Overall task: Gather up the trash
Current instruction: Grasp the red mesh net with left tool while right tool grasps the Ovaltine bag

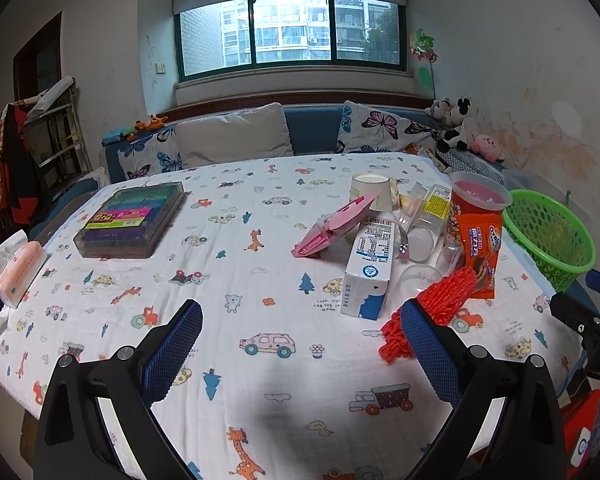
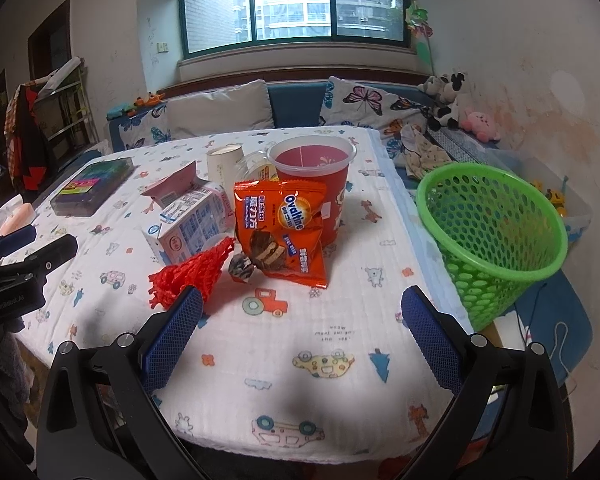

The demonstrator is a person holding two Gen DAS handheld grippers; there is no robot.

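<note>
A pile of trash lies on the table: an orange Ovaltine wrapper [image 2: 285,227], a red cup [image 2: 314,184], a red mesh net [image 2: 194,272], a white-blue milk carton [image 1: 370,270], a pink carton [image 1: 332,226], a paper cup [image 1: 372,192] and clear plastic cups [image 1: 422,236]. A green mesh basket [image 2: 496,236] stands tilted at the table's right edge. My left gripper [image 1: 302,332] is open and empty, in front of the milk carton. My right gripper [image 2: 302,322] is open and empty, just short of the wrapper.
A box of coloured markers [image 1: 134,218] and a tissue pack [image 1: 18,268] lie on the left of the patterned tablecloth [image 1: 260,280]. A sofa with pillows [image 1: 236,136] and plush toys [image 1: 460,128] stands behind the table.
</note>
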